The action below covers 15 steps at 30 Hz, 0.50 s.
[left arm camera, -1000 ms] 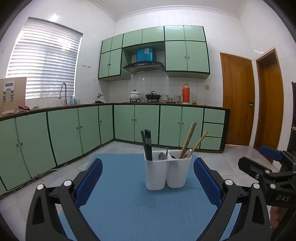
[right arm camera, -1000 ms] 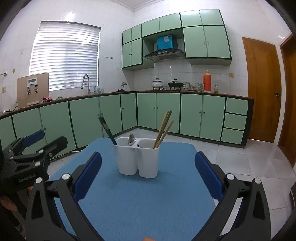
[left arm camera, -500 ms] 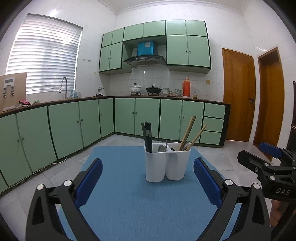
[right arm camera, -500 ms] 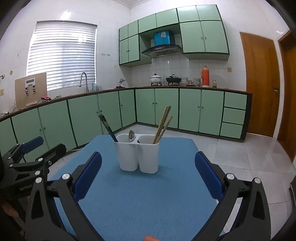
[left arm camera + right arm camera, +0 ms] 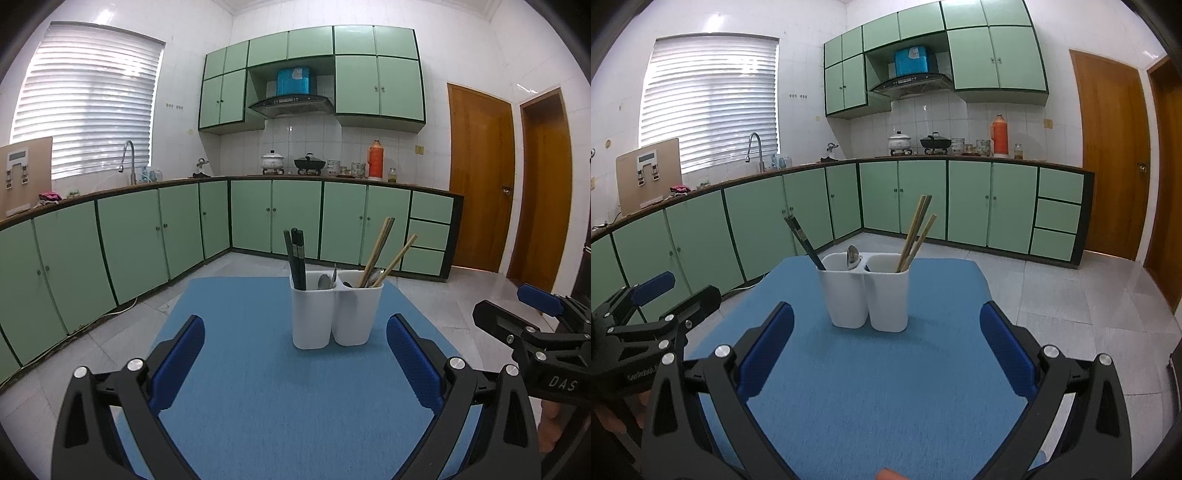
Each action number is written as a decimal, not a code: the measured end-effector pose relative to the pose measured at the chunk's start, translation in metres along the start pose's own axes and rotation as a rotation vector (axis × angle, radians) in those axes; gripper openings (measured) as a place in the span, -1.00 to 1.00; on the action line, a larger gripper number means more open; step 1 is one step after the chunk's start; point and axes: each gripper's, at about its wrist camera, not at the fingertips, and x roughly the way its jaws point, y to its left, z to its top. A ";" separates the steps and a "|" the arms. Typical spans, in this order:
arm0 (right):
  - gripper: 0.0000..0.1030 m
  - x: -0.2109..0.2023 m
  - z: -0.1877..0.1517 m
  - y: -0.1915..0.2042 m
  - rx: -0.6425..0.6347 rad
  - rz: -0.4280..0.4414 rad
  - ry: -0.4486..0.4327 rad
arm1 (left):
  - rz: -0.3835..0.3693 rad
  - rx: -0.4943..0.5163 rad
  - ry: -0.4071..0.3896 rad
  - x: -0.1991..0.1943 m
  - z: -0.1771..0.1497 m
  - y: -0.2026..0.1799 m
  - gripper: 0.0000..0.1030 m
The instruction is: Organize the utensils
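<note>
**Figure: Two-compartment utensil holder on a blue desk, both grippers standing off empty**

A kitchen with green cabinets (image 5: 295, 218), a blind-covered window and wooden doors forms the background; in front, a blue mat covers the desk (image 5: 258, 387). The white holder (image 5: 336, 308) stands upright near the mat's middle, well apart from both tools. Its left compartment holds dark chopsticks (image 5: 295, 258) and a metal spoon (image 5: 852, 256); the right compartment holds light wooden chopsticks (image 5: 384, 251), with what seems to be more metal cutlery low inside, too hidden to name. No loose utensil shows on the mat.

The left gripper (image 5: 295, 363) and right gripper (image 5: 886, 354) each have their jaws wide apart and carry nothing.

Likely hazards, as a judgement: the holder looks light and top-heavy, so a sideways pull on the leaning sticks could tip it; thin, smooth chopsticks may slip or pivot in a pinch; the two tools, close side by side, could collide if both reach in at once.
</note>
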 end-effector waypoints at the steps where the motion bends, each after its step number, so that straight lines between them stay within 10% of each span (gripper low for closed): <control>1: 0.90 -0.001 0.000 0.000 -0.001 0.000 -0.001 | 0.000 0.002 -0.001 0.000 0.000 -0.001 0.88; 15: 0.90 -0.001 0.000 -0.003 -0.004 0.002 -0.001 | 0.002 0.006 -0.001 -0.002 -0.002 -0.001 0.88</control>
